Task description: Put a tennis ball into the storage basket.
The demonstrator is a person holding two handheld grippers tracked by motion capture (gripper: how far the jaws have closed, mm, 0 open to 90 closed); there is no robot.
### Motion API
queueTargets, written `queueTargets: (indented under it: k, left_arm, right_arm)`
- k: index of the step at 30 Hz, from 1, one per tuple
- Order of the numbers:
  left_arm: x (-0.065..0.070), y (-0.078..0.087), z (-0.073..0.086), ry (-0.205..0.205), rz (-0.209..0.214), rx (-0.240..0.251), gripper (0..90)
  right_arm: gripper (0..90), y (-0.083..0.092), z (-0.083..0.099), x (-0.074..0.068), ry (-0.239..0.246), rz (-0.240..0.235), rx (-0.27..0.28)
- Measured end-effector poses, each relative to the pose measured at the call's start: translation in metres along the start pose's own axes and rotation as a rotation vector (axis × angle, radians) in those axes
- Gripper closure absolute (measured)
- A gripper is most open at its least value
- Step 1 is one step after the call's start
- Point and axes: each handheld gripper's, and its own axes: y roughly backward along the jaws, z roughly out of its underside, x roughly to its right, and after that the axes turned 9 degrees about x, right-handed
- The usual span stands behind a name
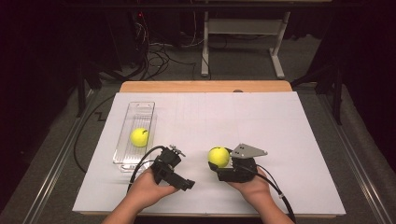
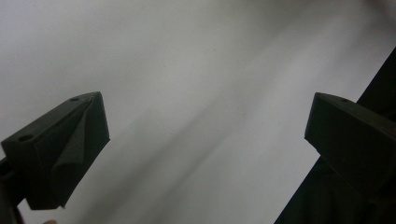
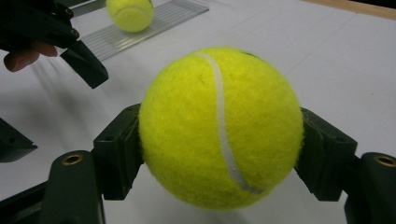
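White table sheet (image 1: 280,140): clear plastic tray (image 1: 135,135) at 10 o'clock, one fuzzy yellow tennis ball (image 1: 139,137) already inside. Right gripper (image 1: 222,164) clamps second yellow tennis ball (image 3: 219,126) (likely tray-bound). Left gripper (image 1: 173,165) gapes wide, empty.

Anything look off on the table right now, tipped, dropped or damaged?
Nothing stands out. One tennis ball lies inside the clear tray, which sits flat on the white table. The right tongs grip the second tennis ball squarely; the left tongs are open, holding nothing.
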Motion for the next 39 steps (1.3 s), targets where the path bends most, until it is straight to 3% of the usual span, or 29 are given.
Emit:
queueTargets:
  k: [8, 15, 20, 26, 31, 39]
  left_arm:
    - [-0.001, 0.001, 0.0, 0.001, 0.005, 0.0, 0.8]
    - [-0.002, 0.003, -0.002, 0.016, 0.019, 0.003, 0.8]
    - [-0.001, 0.004, -0.005, 0.014, 0.005, -0.012, 0.8]
    - [-0.001, 0.013, -0.015, 0.016, -0.02, -0.053, 0.8]
    - [-0.001, 0.016, -0.022, 0.033, -0.003, -0.073, 0.8]
    - [0.001, 0.013, -0.033, 0.026, 0.001, -0.144, 0.8]
  right_arm:
    - [27.2, -0.008, 0.006, -0.013, 0.019, -0.033, -0.019]
    - [27.0, -0.005, 0.009, -0.011, 0.011, -0.027, -0.005]
    - [27.0, -0.004, 0.013, -0.012, 0.002, -0.021, -0.012]
    - [27.1, -0.004, 0.013, -0.013, 0.006, -0.019, -0.007]
    - [27.1, -0.005, 0.013, -0.013, 0.01, -0.011, -0.006]
    - [27.1, -0.005, 0.013, -0.015, 0.028, -0.016, 0.004]
